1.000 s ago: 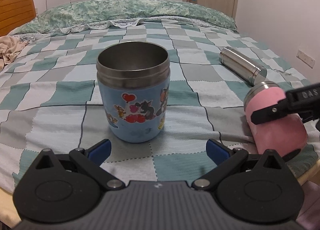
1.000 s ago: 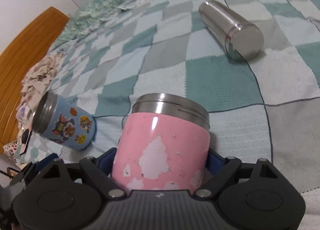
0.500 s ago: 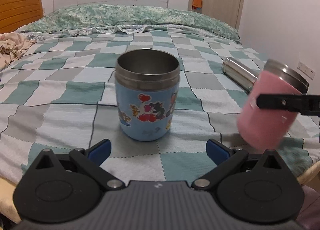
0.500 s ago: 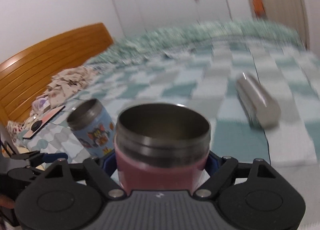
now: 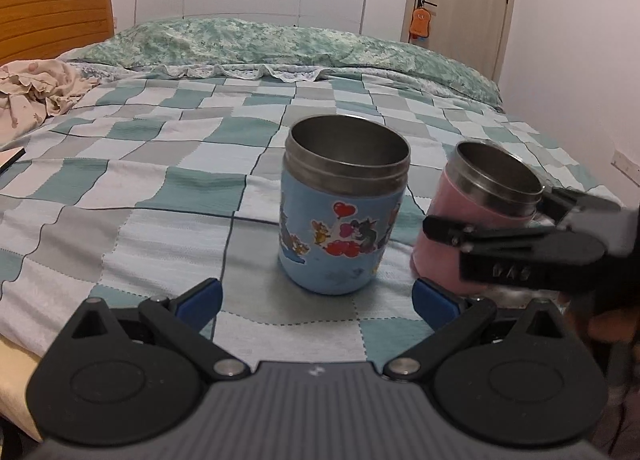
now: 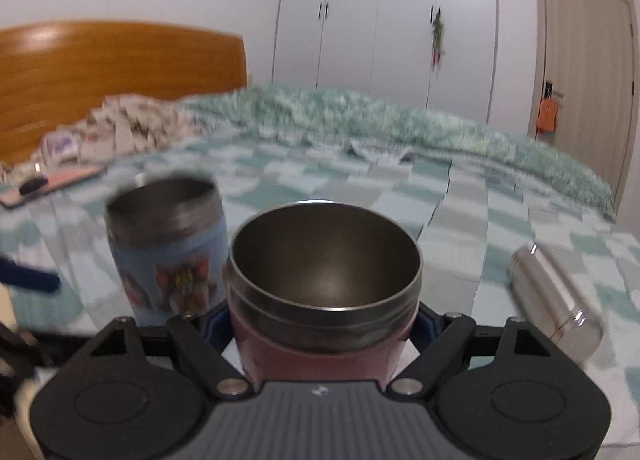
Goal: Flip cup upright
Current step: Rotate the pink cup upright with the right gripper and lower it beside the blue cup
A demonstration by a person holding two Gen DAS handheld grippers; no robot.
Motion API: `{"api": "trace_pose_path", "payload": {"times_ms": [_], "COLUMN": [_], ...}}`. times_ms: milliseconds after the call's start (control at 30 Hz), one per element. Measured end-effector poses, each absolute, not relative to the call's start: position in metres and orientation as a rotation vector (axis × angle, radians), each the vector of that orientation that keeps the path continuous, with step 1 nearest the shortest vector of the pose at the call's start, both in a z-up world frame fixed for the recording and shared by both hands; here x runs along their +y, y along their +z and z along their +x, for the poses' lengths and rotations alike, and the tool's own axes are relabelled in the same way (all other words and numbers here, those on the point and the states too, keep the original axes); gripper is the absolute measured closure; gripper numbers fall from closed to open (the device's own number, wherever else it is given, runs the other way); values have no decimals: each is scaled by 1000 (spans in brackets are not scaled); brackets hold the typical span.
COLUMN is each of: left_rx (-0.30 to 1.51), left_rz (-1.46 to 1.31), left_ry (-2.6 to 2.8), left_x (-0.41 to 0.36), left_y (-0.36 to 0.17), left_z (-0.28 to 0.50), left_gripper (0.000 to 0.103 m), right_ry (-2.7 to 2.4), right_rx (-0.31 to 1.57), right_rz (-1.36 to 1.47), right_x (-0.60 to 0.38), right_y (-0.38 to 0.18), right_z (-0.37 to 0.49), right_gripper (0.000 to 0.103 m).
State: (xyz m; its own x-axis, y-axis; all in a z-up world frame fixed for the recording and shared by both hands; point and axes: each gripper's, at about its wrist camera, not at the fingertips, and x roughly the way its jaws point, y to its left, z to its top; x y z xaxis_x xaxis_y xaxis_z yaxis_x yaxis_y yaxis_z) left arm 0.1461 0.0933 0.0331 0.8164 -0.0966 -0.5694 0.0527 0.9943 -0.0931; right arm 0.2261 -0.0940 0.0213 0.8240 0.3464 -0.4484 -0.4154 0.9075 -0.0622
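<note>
A pink steel cup (image 5: 476,211) is held nearly upright, mouth up, just right of a blue cartoon-sticker cup (image 5: 340,227) that stands upright on the checked bedspread (image 5: 160,187). My right gripper (image 6: 324,324) is shut on the pink cup (image 6: 320,292), whose open mouth faces up; it also shows in the left wrist view (image 5: 480,236). The blue cup (image 6: 168,256) stands to its left. My left gripper (image 5: 316,296) is open and empty, just in front of the blue cup.
A steel flask (image 6: 556,292) lies on its side on the bedspread to the right. Crumpled clothes (image 5: 36,87) and a flat pink item (image 6: 48,187) lie at the left. Pillows (image 5: 280,43) and a wooden headboard (image 5: 52,15) are at the back.
My right gripper has turned the pink cup from lying on its side to mouth up and brought it close beside the blue cup. My left gripper stays open and has shifted left.
</note>
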Motion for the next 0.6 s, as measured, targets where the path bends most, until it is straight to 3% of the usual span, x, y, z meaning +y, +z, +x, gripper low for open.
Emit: {"api": "trace_pose_path", "payload": {"times_ms": [267,400,600], "left_rx": [576,534,435], "left_rz": [-67,-55,-42], "left_ry": [-74,-70,-68], "left_x": [90,84,66], "left_y": [36,42,59], "left_z": [138,126,99], "left_gripper": [0,0,0], "right_ry": [405,401,411], "right_rx": [413,372,283], "right_rz": [-173,-122,-57], "right_x": [-94,-110,-144], "right_y": [18,23,42], "right_z": [219,208,171], "right_gripper": [18,1,0]}}
